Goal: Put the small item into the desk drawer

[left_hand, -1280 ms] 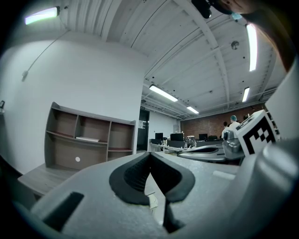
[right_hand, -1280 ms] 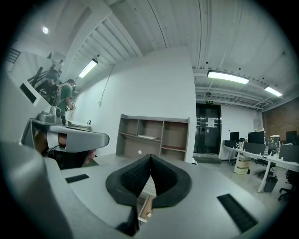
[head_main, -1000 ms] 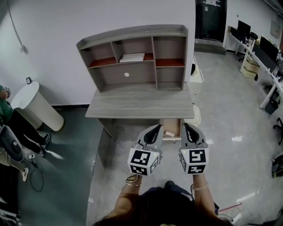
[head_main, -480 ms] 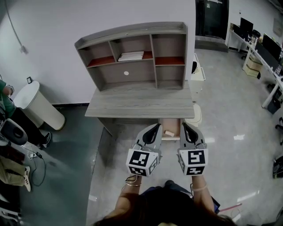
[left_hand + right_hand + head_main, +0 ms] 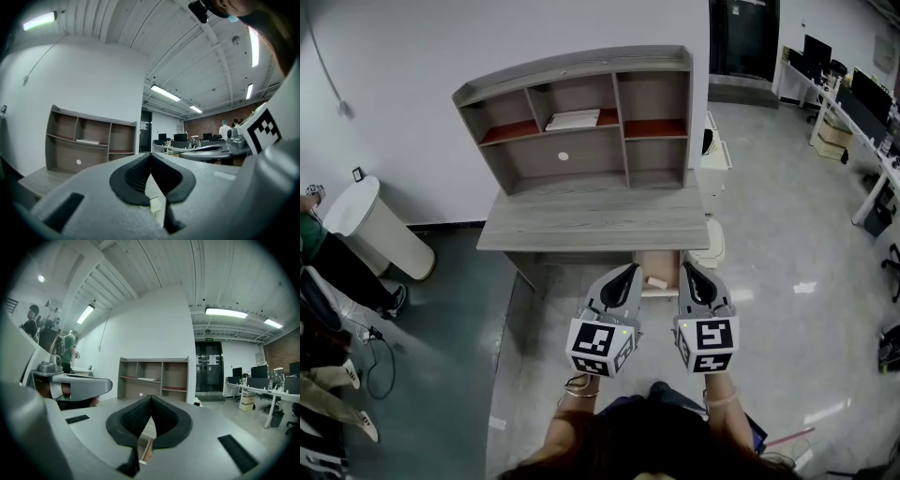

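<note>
A grey wooden desk (image 5: pixel 595 225) with a shelf hutch (image 5: pixel 577 117) stands against the white wall. Its drawer (image 5: pixel 661 293) is pulled out under the right end, and a small beige item (image 5: pixel 657 280) lies inside. My left gripper (image 5: pixel 630 270) hovers level just left of the drawer, shut with nothing in it. My right gripper (image 5: pixel 685 266) hovers at the drawer's right edge, also shut and empty. In the left gripper view the left gripper's (image 5: pixel 150 153) pads meet. In the right gripper view the right gripper (image 5: pixel 151 397) is closed, with the drawer's wooden edge (image 5: pixel 146 450) showing below.
A white round bin (image 5: pixel 370 225) and a person's legs (image 5: pixel 342 277) are at the left. A white unit (image 5: pixel 715 155) stands beside the desk's right end. Office desks with monitors (image 5: pixel 862 103) line the far right. White papers (image 5: pixel 573 119) lie on a hutch shelf.
Both grippers hold their place and stay shut. The person at the left has shifted, and the head view has drifted slightly.
</note>
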### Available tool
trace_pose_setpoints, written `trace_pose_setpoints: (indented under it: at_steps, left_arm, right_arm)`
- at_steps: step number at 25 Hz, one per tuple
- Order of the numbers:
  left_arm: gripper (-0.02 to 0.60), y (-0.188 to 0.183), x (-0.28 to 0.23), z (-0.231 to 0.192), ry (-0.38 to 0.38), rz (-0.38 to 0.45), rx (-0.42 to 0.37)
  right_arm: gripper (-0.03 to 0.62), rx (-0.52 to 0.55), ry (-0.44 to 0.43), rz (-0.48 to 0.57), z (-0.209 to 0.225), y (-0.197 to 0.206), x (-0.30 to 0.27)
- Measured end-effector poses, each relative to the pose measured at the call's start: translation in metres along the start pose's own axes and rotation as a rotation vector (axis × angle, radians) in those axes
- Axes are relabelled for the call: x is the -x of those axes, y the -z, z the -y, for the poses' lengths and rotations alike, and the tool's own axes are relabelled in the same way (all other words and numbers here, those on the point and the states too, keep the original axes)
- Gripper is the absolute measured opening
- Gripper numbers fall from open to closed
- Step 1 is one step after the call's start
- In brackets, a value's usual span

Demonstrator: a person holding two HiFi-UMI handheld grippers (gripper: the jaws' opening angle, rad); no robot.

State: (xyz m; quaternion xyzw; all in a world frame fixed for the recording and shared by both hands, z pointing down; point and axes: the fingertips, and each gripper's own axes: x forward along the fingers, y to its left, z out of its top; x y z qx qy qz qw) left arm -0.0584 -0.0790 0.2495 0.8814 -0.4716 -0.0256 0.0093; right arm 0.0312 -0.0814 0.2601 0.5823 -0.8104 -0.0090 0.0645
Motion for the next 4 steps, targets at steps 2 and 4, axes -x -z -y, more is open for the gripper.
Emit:
trace_pose_setpoints:
  at_steps: [2,4]
  left_arm:
    - [0.012,0.0000,0.0013,-0.0004,-0.002,0.000,0.000]
    - [0.012,-0.0004,0.0024,-0.0007,-0.002,0.001,0.001]
  right_arm:
    - [0.002,-0.005,-0.005,0.002,-0.0019,-0.0010,0.0007]
    - [0.002,-0.010,-0.010,0.002,-0.0043,-0.0019,0.0010]
